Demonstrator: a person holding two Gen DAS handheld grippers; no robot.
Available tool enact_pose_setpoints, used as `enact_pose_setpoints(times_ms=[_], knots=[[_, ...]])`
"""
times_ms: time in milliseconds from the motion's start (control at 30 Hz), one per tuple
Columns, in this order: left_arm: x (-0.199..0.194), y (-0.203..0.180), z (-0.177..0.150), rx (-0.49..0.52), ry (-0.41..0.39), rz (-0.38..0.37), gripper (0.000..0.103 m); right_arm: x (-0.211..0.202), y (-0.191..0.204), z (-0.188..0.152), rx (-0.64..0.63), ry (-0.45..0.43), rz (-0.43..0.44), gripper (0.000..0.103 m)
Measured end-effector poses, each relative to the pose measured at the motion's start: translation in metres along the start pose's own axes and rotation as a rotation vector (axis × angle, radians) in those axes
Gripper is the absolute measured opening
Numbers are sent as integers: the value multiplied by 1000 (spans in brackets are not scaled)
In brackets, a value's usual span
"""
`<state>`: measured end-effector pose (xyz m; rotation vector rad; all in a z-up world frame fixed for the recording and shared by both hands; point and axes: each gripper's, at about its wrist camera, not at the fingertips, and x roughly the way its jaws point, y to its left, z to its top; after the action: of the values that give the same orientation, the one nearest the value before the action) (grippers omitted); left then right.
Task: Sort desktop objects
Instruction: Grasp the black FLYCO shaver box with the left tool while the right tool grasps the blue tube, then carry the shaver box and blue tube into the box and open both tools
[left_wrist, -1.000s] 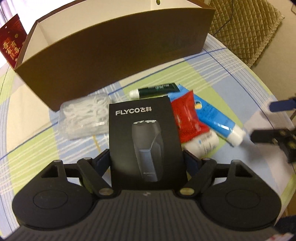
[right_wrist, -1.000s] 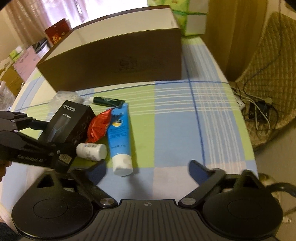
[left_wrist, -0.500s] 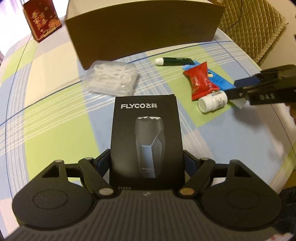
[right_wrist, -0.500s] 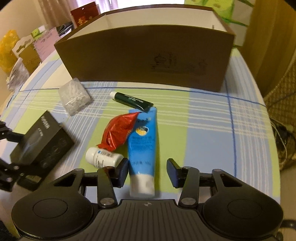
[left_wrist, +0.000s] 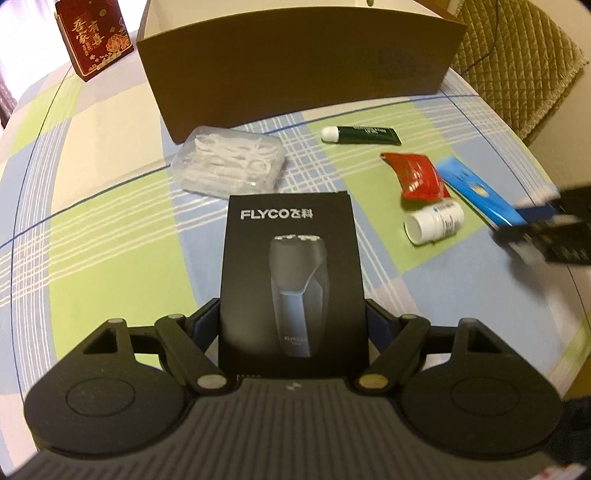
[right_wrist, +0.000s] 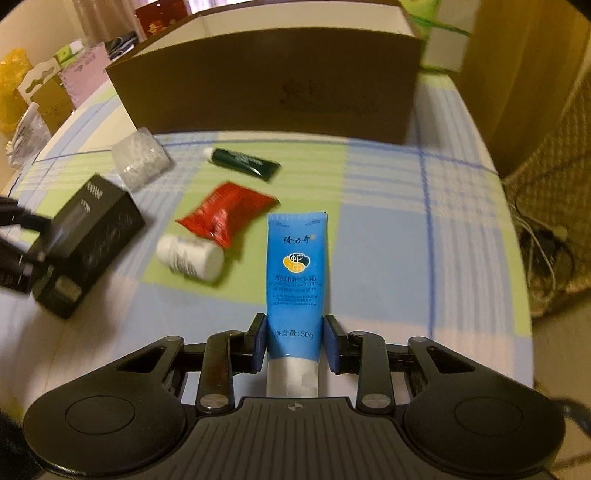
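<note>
Blue hand-cream tube (right_wrist: 295, 273) lies on the table (right_wrist: 388, 258) in front of the brown box (right_wrist: 266, 85); right tongs (right_wrist: 294, 341) have just been closing and now pinch it near the cap. Left tongs (left_wrist: 293, 325) grip the black shaver box (left_wrist: 291, 280), also before the brown box. Best lift each straight up, clearing that box's wall before releasing inside.

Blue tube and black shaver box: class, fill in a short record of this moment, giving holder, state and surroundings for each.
blue tube: between the right gripper's pads, which have just closed on it near the white cap
black shaver box: clamped in the left gripper
loose on tablecloth: white bottle, red packet, dark green tube, clear bag
behind: brown cardboard box, open top
</note>
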<state>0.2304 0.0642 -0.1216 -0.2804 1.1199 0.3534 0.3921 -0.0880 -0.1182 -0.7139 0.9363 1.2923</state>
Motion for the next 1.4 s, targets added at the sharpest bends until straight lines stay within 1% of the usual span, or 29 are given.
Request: enact_pose_setpoints(times_ms=[167,200,267,300,333,500,600,667,700,833,900,1000,1067,1233,1400], knots=[[9,-2,12,-1,-3,19,77,-10,-4,-12,13,7,-9,29],[11,-3,14,3,-1,25,77,-10,-4,-12,17,6,-7,32],[16,-5,17,6,5,35,77,-11,-2,-12,15,-1,-10,39],[17,-5,18,3,10,40,77,-10,-1,-11,13,-5,-17,47],[18,-6,18,1,13,44,77,-10,0,-10,10,-11,-19,50],[16,-8,17,-10,8,69,76,-3,1,-2,12,-29,-27,50],[13,-6,12,-34,14,82,76,1,4,4,-22,-27,-40,49],[11,-5,8,-51,18,93,76,3,8,4,-67,-19,-64,38],[10,-4,6,-61,21,99,76,3,11,4,-90,-19,-65,34],[5,-6,-3,-94,26,114,76,2,15,-1,-102,-15,-53,33],[2,-9,-7,-107,30,122,76,0,16,-3,-94,-19,-41,33],[-2,-12,-11,-129,37,126,76,-5,10,-4,-38,-22,18,32],[-6,-15,-13,-139,29,128,76,-12,10,-4,-39,-39,35,32],[-27,-19,-12,-163,-17,121,76,-31,8,7,-42,-85,76,32],[-49,-20,3,-144,-70,116,76,-42,9,24,-25,-110,104,32]])
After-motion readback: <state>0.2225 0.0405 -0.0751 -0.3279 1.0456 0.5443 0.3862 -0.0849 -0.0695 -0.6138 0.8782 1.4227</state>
